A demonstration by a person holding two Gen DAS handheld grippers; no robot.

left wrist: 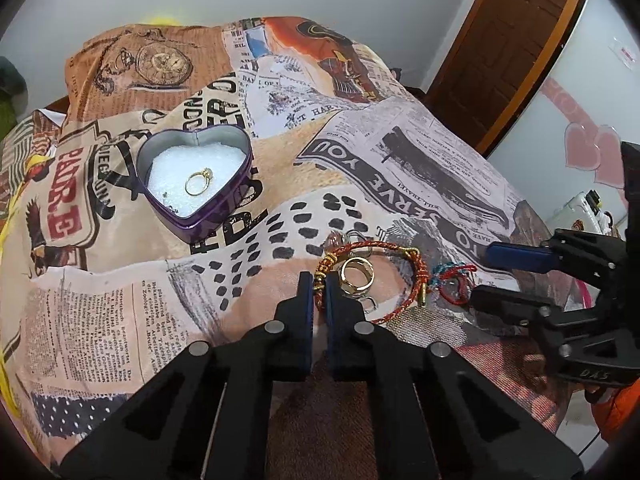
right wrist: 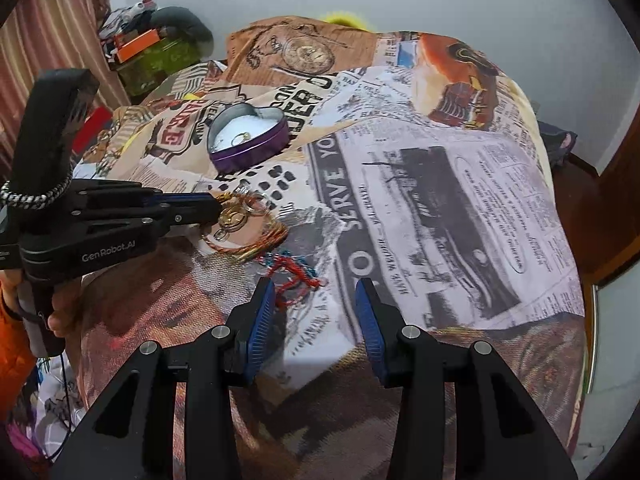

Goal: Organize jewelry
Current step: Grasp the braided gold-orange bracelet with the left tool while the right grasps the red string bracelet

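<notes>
A purple heart-shaped tin (left wrist: 224, 216) (right wrist: 256, 152) with white foam holds a gold ring (left wrist: 199, 181) (right wrist: 240, 138). A red-and-gold cord bracelet (left wrist: 408, 284) (right wrist: 248, 246) lies on the printed cloth, with a wide gold ring (left wrist: 357, 276) (right wrist: 234, 216) and small clear rings inside its loop. A red-and-blue cord bracelet (left wrist: 454, 280) (right wrist: 294, 270) lies beside it. My left gripper (left wrist: 319, 280) (right wrist: 218, 205) is shut on the red-and-gold bracelet's left side. My right gripper (right wrist: 316, 290) (left wrist: 480, 270) is open and empty, just right of the red-and-blue bracelet.
The newspaper-print cloth (right wrist: 440, 184) covers a mounded surface. A wooden door (left wrist: 500, 40) stands at the back right. A green box with clutter (right wrist: 156, 56) and a curtain (right wrist: 52, 20) are at the back left.
</notes>
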